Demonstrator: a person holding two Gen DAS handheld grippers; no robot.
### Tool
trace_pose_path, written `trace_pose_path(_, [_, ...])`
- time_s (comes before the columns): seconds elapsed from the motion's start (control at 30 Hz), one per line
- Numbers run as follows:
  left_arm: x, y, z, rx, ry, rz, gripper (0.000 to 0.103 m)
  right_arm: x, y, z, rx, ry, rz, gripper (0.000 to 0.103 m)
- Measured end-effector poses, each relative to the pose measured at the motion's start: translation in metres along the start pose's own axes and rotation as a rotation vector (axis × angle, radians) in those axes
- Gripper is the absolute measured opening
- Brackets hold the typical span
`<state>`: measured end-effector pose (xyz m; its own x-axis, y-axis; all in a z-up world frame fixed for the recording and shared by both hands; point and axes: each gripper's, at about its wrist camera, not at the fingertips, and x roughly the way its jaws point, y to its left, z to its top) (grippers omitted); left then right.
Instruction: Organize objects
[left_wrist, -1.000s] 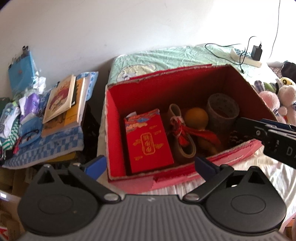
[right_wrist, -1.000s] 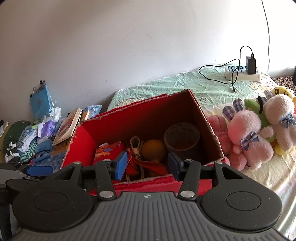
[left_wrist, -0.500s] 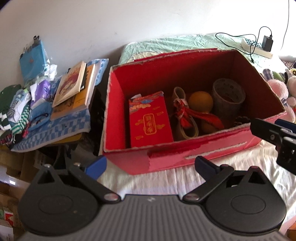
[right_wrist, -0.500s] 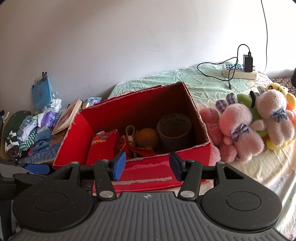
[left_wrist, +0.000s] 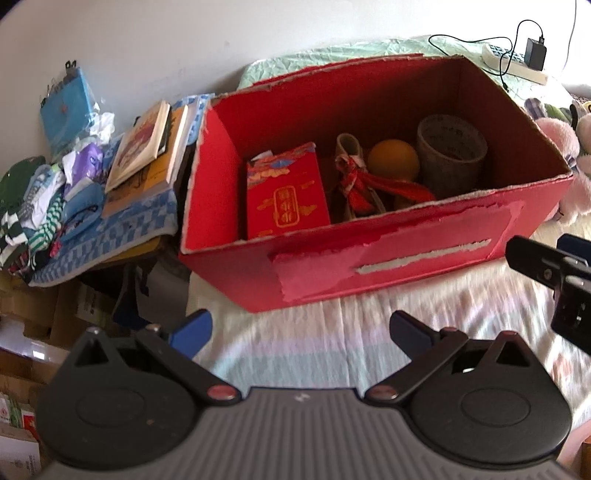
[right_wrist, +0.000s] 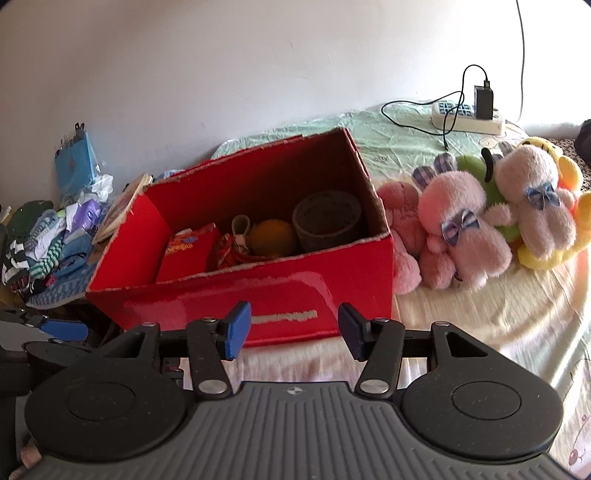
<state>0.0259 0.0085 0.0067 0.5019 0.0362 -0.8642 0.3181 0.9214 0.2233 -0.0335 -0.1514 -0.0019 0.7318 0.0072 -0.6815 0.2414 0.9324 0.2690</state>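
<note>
A red cardboard box (left_wrist: 388, 266) (right_wrist: 258, 291) stands on the bed. Inside it lie a red packet with gold print (left_wrist: 286, 192) (right_wrist: 188, 251), a tape roll with a red ribbon (left_wrist: 356, 181), an orange ball (left_wrist: 394, 159) (right_wrist: 271, 236) and a grey tape roll (left_wrist: 451, 149) (right_wrist: 327, 219). My left gripper (left_wrist: 301, 330) is open and empty, held back from the box's front wall. Also open and empty, my right gripper (right_wrist: 293, 328) faces the same wall. The right gripper's body shows at the right edge of the left wrist view.
Books (left_wrist: 147, 147), folded clothes (left_wrist: 44, 206) and a blue packet (left_wrist: 66, 107) pile up left of the box. Pink, green and yellow plush toys (right_wrist: 480, 218) sit to its right. A power strip with a charger (right_wrist: 469, 114) lies at the far end of the bed.
Both grippers have drawn back from the box, so its whole front wall and more bedsheet now show. Both stayed open, and the things in the box have not moved.
</note>
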Motion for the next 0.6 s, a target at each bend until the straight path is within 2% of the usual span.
trace_pose_path(0.27, [0.004,-0.004,-0.005,-0.006,0.017,-0.001,0.101,0.004,-0.001,-0.006,-0.019,0.034,-0.021,0.059])
trace_pose_path(0.6, [0.025,-0.012,-0.020,-0.015,0.112,-0.049,0.101,0.012,-0.002,-0.021,-0.025,0.100,-0.056,0.060])
